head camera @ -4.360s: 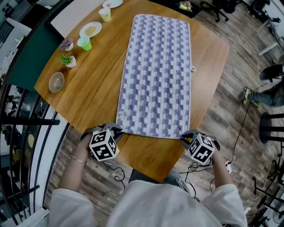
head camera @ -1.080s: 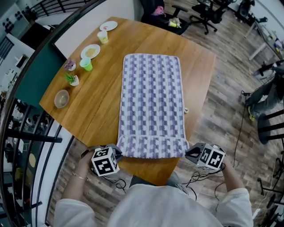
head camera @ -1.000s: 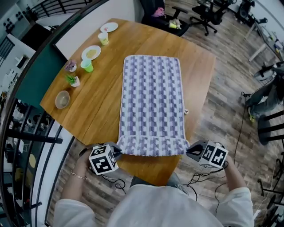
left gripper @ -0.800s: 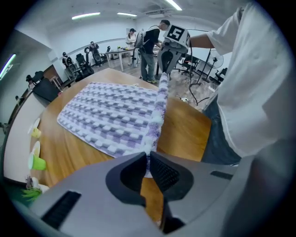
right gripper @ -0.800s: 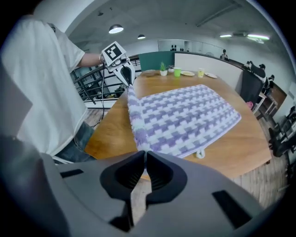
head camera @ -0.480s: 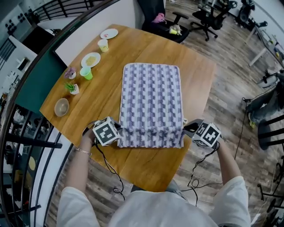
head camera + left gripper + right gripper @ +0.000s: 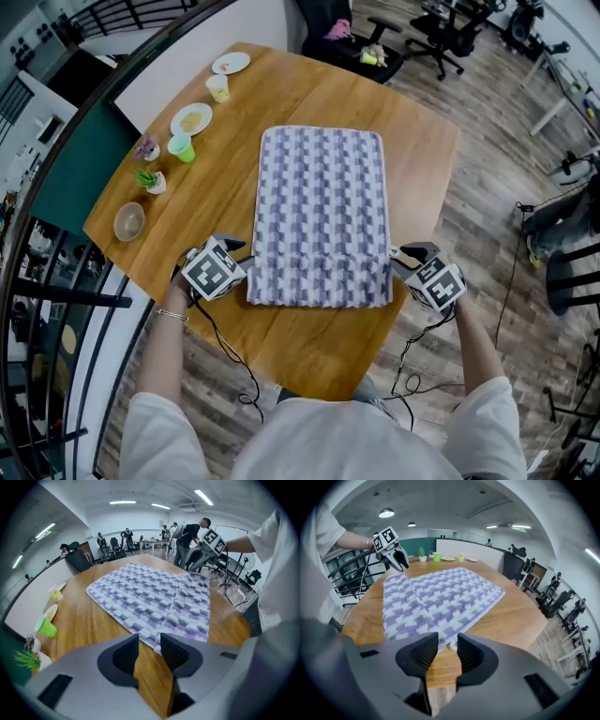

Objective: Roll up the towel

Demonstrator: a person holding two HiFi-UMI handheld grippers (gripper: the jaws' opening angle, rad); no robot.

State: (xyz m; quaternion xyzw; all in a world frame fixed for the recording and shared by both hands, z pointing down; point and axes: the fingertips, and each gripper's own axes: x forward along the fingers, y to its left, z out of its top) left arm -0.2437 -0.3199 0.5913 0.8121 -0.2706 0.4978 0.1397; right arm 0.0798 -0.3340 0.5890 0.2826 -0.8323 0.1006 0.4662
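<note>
Purple-and-white checked towel lies flat on table, near end folded over.

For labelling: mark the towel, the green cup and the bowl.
towel (image 7: 322, 202), head view, middle of its flat part.
green cup (image 7: 181, 148), head view, its body.
bowl (image 7: 128, 221), head view, its bare inside.

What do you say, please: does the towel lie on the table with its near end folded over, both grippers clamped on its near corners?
Not clamped. The towel lies on the table with its near end folded over, but the left gripper and right gripper have just been opening: their jaws stand apart, nothing pinched between the pads. Both gripper views show it.
</note>
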